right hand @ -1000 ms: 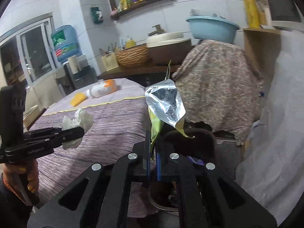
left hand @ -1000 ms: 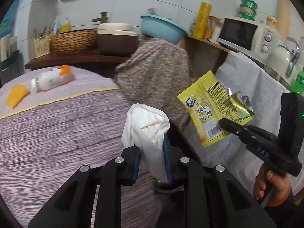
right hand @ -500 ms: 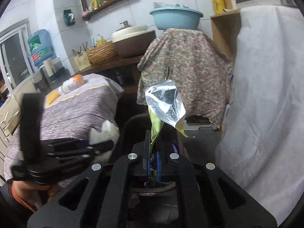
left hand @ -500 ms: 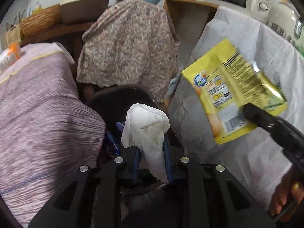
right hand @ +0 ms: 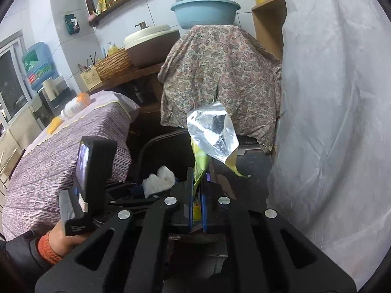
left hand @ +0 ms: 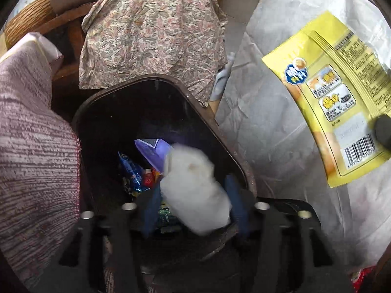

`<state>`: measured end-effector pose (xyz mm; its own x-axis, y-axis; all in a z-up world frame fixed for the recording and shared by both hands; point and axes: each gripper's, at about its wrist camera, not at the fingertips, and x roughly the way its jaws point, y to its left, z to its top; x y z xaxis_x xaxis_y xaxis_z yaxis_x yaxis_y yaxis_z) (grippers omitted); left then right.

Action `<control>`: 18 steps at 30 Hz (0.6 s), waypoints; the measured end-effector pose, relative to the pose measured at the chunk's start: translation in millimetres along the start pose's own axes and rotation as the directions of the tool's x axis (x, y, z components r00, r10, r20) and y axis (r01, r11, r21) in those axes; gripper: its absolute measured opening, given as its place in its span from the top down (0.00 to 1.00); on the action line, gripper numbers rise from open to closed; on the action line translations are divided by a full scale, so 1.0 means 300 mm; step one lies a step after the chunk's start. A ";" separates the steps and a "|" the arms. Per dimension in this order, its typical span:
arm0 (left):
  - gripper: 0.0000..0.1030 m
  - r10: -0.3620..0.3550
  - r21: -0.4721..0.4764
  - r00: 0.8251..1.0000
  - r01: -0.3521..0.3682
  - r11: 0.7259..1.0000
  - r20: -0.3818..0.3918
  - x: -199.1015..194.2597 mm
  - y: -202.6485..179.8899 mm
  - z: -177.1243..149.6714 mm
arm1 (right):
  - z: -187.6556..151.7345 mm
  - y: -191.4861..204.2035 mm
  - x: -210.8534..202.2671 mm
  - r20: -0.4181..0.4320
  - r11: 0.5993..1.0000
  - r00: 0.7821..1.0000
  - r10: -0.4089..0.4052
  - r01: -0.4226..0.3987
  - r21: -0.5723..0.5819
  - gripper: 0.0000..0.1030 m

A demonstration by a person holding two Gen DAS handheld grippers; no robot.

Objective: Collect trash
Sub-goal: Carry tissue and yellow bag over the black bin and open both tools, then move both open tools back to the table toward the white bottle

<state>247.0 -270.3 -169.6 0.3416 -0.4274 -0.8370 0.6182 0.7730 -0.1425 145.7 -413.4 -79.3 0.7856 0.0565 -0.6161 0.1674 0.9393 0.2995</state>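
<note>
— Where did the left gripper (left hand: 193,195) go?
— Down from the table to the dark bin (left hand: 102,112); jaws opening, the white tissue wad (left hand: 193,190) blurred loose between them.

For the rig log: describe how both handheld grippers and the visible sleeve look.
Both grippers, left gripper and right gripper, are matte black plastic with slotted finger arms, silver screws and blue pads. The left one carries a boxy black camera block. The left hand's dark sleeve ends in an orange cuff.

The white tissue wad (left hand: 193,188) between the left gripper's (left hand: 193,210) opening jaws is motion-blurred. Ahead, the bin's (left hand: 234,161) depths are too dark to read.
</note>
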 end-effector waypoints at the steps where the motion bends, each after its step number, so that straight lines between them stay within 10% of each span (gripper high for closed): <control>1: 0.37 -0.001 -0.006 1.000 0.001 1.000 0.003 0.001 0.003 0.005 | -0.002 -0.004 0.003 -0.001 1.000 1.000 -0.001 0.001 0.001 0.95; 18: 0.24 0.050 -0.014 0.978 -0.049 0.999 0.200 -0.349 0.007 -0.005 | -0.006 -0.006 0.062 -0.028 1.000 1.000 0.001 -0.002 -0.016 0.95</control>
<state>211.6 -223.3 -83.0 0.5072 -0.4731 -0.7204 0.5911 0.7992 -0.1086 159.0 -413.4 -92.6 0.7687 0.0672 -0.6361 0.1563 0.9446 0.2887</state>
